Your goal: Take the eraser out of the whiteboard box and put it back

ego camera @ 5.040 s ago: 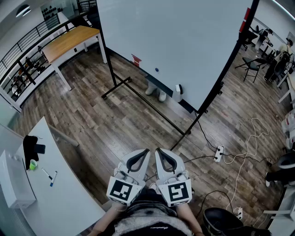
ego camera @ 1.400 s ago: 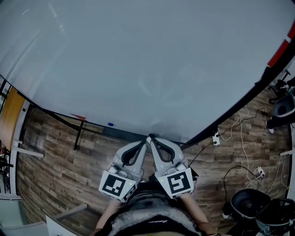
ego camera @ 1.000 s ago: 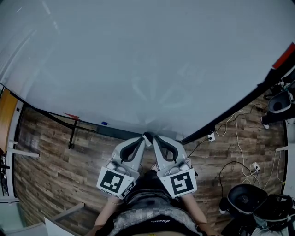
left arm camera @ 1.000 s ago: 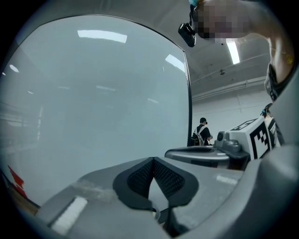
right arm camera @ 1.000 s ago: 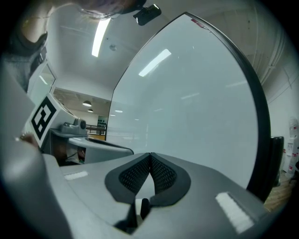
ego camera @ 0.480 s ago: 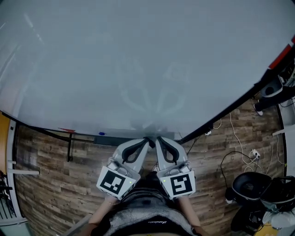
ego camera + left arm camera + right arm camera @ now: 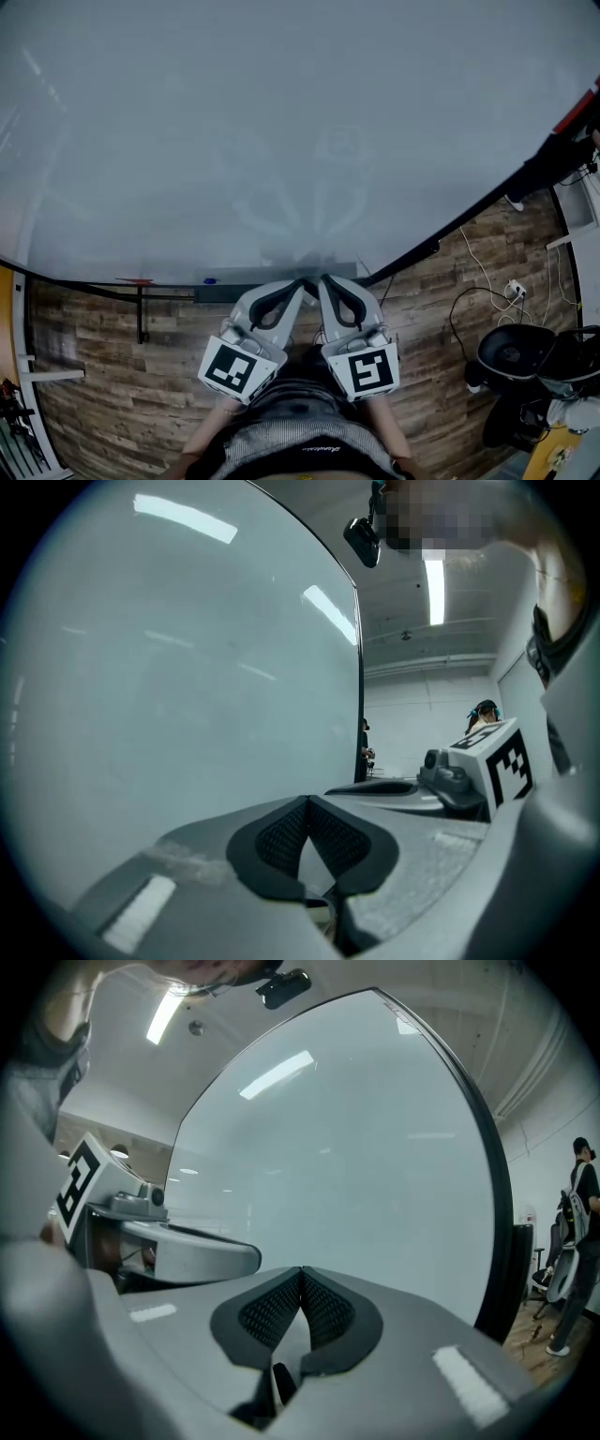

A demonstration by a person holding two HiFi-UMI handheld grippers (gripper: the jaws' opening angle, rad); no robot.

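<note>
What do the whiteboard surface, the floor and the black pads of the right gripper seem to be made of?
Whiteboard: smooth glossy panel, perhaps enamel or melamine; ceiling lights reflect in it.
Floor: wood-look planks, matte; grain and seams show, laminate or real wood unclear.
Right gripper pads: black, probably rubber; fine dotted texture.

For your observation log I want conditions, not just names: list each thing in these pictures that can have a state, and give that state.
Left gripper, shut, nothing between its jaws.
Right gripper, shut, nothing between its jaws.
Whiteboard, upright, wiped blank.
Eraser, not in view.
</note>
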